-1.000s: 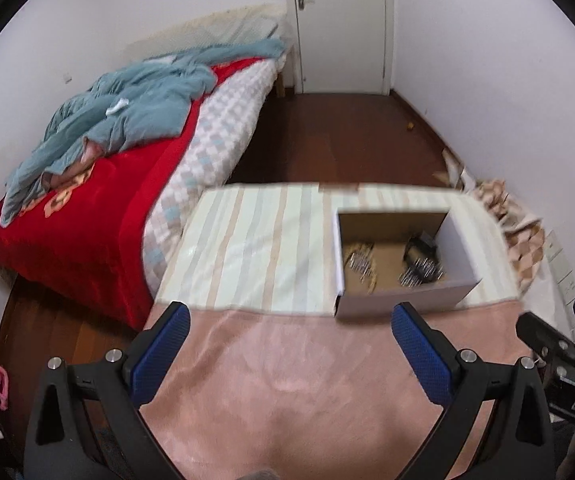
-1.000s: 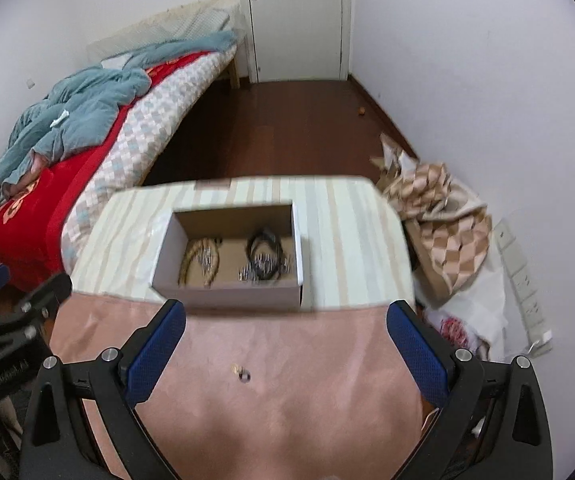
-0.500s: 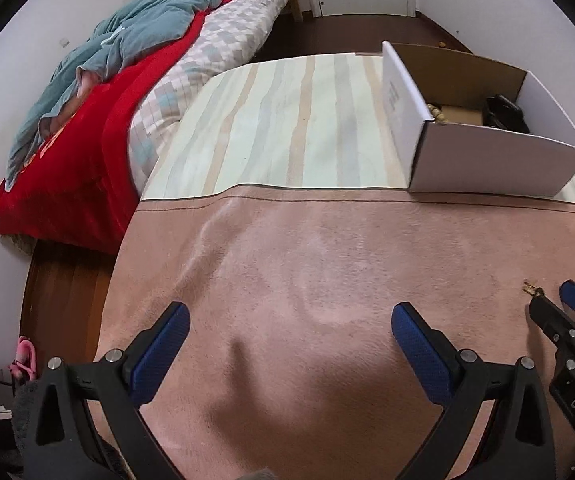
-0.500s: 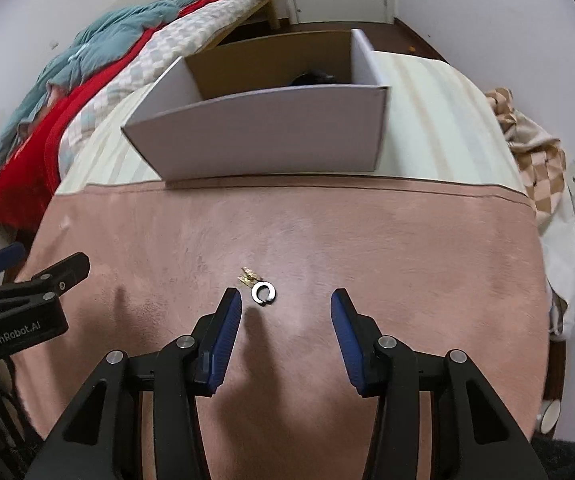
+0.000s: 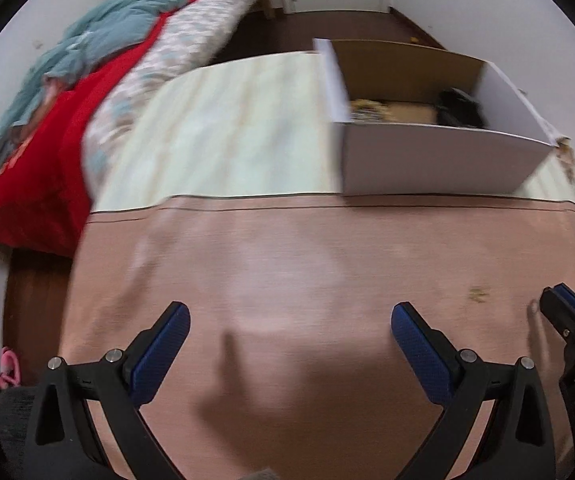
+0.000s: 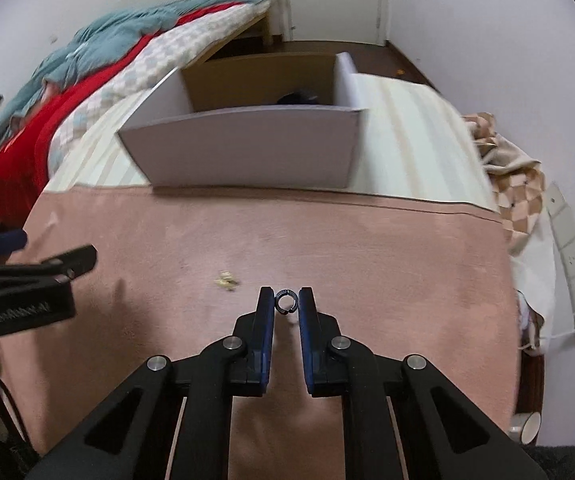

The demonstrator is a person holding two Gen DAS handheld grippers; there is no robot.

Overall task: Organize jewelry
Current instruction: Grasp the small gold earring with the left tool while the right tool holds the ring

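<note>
A small dark open ring (image 6: pixel 285 301) sits between the pads of my right gripper (image 6: pixel 286 300), low over the pink cloth (image 6: pixel 367 260). The jaws are closing and both pads touch the ring. A tiny gold piece (image 6: pixel 226 280) lies just left of it; the left wrist view shows the same piece (image 5: pixel 478 294). Behind stands a white cardboard box (image 6: pixel 247 148) holding dark jewelry (image 5: pixel 461 108) and beads (image 5: pixel 367 110). My left gripper (image 5: pixel 289 332) hangs open over bare pink cloth, nothing between its fingers. It also shows at the left edge (image 6: pixel 55 246) of the right wrist view.
A striped cloth (image 5: pixel 227 132) covers the table's far half under the box. A bed with a red cover (image 5: pixel 47 152) and blue blanket lies to the left. Checked fabric (image 6: pixel 519 184), a power strip (image 6: pixel 571 256) and a paper cup (image 6: pixel 529 428) lie beyond the right edge.
Both grippers have sunk toward the pink cloth. The right jaws went from wide open to closed around the ring. The left jaws stayed open.
</note>
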